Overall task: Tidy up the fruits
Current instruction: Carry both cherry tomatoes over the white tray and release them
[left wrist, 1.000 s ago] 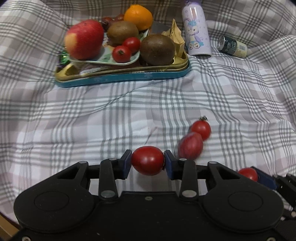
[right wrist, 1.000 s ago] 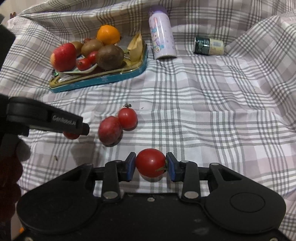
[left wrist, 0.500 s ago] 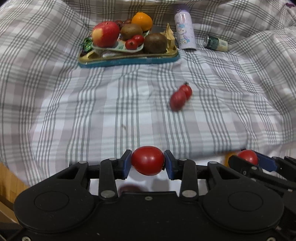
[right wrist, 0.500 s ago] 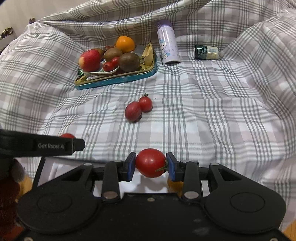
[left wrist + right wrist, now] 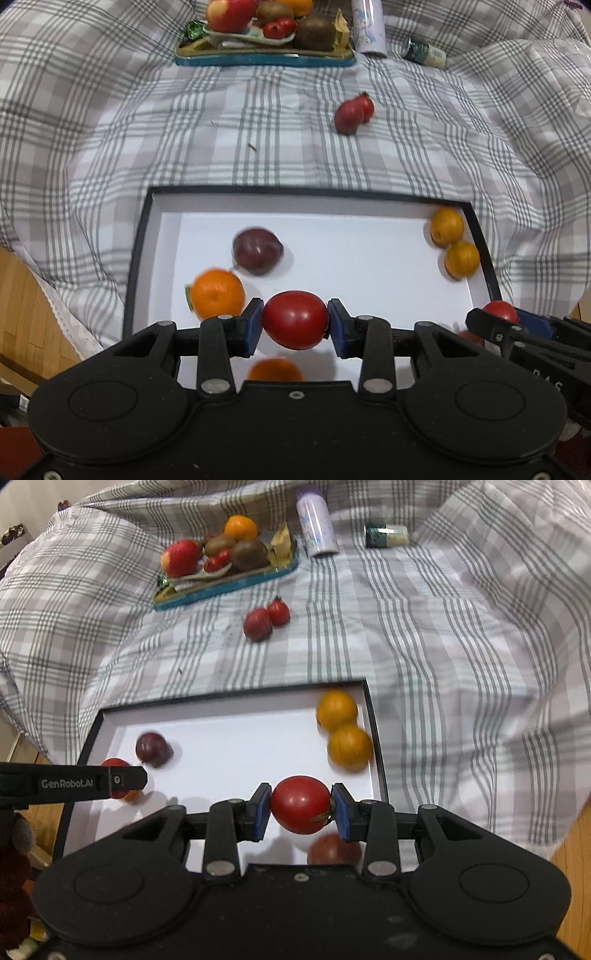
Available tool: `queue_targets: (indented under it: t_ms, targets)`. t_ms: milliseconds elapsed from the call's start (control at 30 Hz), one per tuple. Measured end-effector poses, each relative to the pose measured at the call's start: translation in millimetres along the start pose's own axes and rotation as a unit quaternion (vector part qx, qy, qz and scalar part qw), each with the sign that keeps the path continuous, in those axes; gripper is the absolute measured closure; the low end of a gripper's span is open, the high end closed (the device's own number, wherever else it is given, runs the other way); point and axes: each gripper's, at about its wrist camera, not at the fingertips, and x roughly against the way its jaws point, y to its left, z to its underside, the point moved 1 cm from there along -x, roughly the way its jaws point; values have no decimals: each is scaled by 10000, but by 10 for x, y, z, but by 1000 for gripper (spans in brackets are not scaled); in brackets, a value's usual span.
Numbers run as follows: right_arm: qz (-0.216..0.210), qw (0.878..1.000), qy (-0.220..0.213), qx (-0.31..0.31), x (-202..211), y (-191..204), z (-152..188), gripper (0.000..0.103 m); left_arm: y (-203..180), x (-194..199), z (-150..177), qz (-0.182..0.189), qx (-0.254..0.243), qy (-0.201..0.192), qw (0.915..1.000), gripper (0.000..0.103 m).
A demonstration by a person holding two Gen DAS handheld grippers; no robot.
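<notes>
My left gripper (image 5: 295,320) is shut on a red tomato (image 5: 294,319) above the near part of a white box (image 5: 354,218) with a black rim. My right gripper (image 5: 301,805) is shut on another red tomato (image 5: 301,804) above the same box (image 5: 229,734). In the box lie a dark plum (image 5: 257,251), an orange (image 5: 217,294), two small yellow-orange fruits (image 5: 447,226) at the right wall, and fruit partly hidden under the grippers. A plum (image 5: 257,624) and a cherry tomato (image 5: 278,612) lie on the checked cloth beyond.
A gold and blue tray (image 5: 236,584) at the back holds an apple (image 5: 180,557), kiwis, tomatoes and an orange. A lilac bottle (image 5: 317,526) and a small can (image 5: 386,535) lie behind it. Wooden floor (image 5: 26,314) shows at the left.
Both grippers pulled back toward me with their tomatoes. The white box with fruit has come into view under them. The tray and loose fruit now look farther away.
</notes>
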Motion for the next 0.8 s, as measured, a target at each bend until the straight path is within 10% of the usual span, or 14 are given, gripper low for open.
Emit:
queue_targets:
  t_ms: [800]
  targets:
    - [-244,9985,168,470,77,224,346,65,-111,-147,114,25,-44,-44,10000,57]
